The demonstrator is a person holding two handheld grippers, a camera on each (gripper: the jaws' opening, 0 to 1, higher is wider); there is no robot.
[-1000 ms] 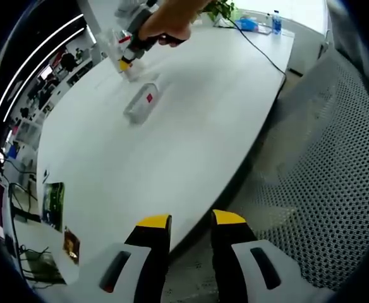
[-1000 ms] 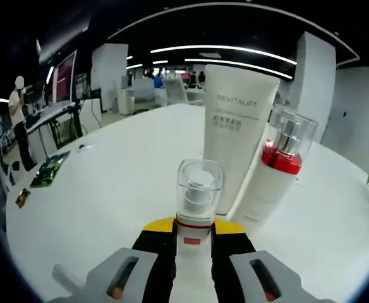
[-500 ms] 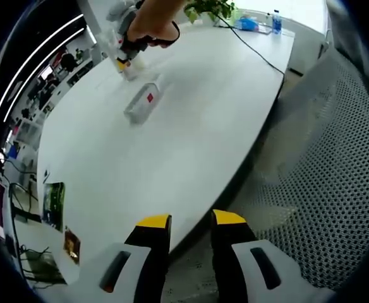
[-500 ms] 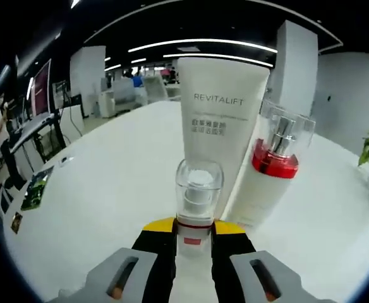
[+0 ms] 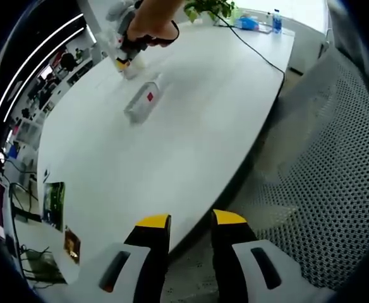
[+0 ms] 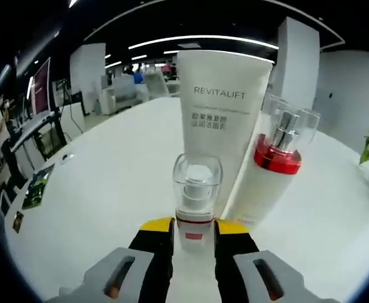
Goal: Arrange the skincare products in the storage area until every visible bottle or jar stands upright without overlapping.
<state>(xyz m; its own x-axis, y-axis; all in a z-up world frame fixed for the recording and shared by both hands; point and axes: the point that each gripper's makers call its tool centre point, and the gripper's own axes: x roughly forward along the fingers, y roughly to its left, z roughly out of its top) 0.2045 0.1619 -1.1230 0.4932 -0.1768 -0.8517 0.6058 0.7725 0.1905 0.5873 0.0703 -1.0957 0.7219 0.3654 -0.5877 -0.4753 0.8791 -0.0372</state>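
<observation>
Right gripper: jaws clamped on small pump bottle, held upright to set it near the standing tube and red-collared bottle. Left gripper: jaws narrow, empty, idle. One bottle lies toppled on the far tabletop.

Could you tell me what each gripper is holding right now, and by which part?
The right gripper clamps a small white bottle with a clear cap by its lower body. The left gripper holds nothing.

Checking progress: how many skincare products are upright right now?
3 upright: the small pump bottle in the right gripper's jaws, the white tube behind, the red-collared bottle beside it. A fourth bottle lies flat.
</observation>
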